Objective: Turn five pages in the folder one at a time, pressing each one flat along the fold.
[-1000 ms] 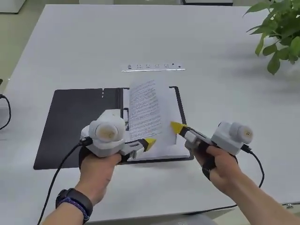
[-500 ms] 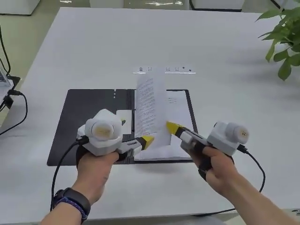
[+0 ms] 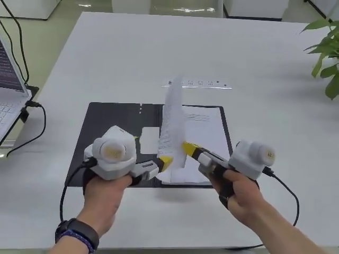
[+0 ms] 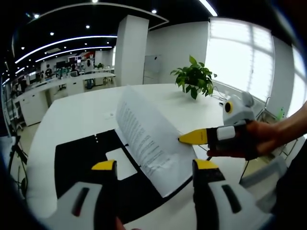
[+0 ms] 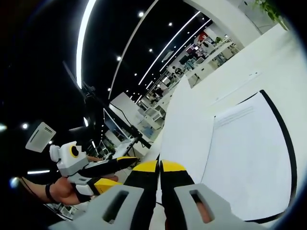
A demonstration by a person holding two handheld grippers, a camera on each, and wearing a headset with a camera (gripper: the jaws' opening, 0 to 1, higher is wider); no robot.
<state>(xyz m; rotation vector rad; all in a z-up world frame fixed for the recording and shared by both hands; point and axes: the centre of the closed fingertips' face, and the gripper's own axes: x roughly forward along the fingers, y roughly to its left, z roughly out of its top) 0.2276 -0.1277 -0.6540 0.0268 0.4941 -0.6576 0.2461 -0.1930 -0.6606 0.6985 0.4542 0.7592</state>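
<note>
Page (image 3: 174, 124) stands upright over the fold of folder (image 3: 114, 116), near front edge of desk (image 3: 159, 47), so turn is approx. half done; right gripper (image 3: 188, 148) pinches its free edge; left gripper (image 3: 165, 161) is beside it w/ jaws spread; next move prob.: lay page onto left side, then press along fold.
</note>
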